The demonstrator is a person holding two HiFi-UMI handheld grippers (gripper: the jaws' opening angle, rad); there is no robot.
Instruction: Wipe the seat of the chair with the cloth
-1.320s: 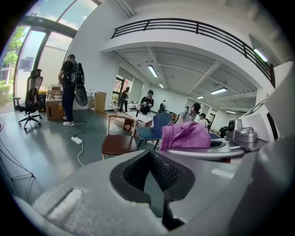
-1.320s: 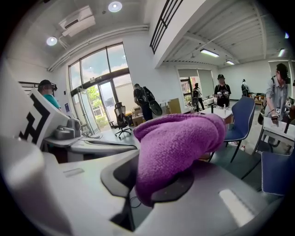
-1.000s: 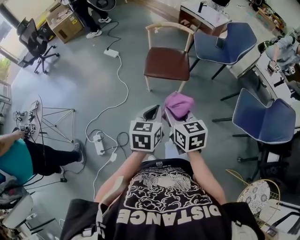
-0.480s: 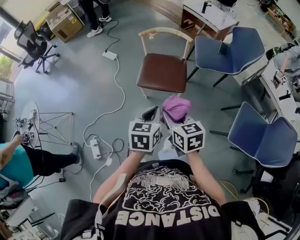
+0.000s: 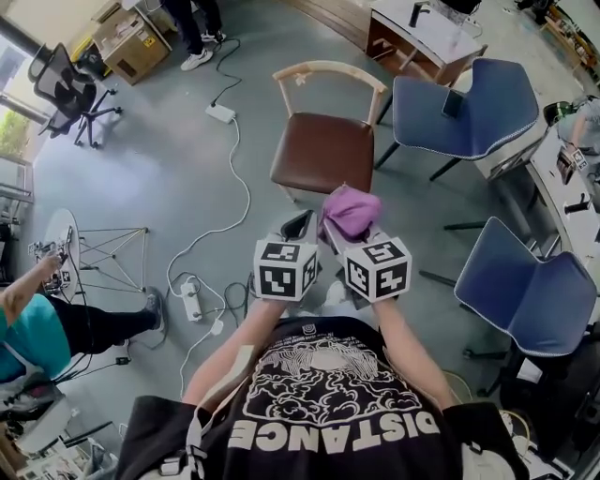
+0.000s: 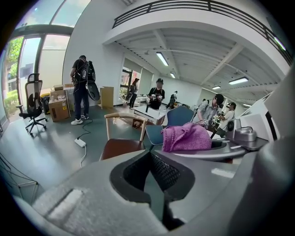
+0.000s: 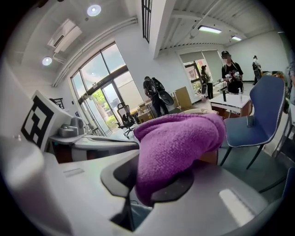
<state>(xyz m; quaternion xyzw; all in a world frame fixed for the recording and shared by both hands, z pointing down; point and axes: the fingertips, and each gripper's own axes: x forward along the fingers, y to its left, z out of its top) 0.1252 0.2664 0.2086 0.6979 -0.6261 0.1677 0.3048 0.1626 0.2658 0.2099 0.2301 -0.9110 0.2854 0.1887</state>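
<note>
Cloth (image 7: 175, 143) is held clamped in R gripper (image 7: 154, 184), chair mostly hidden behind it there, whereas in head view brown-seated chair (image 5: 323, 150) is shown just ahead, untouched, on grey office floor (image 5: 159, 169); L gripper (image 6: 156, 173) closed, empty.

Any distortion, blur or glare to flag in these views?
Head view: strong fisheye bending, chair sharp, light even. Left gripper view: black vignette corners, windows bright at left. Right gripper view: cloth fills the foreground, slightly soft; ceiling lamps bright.
</note>
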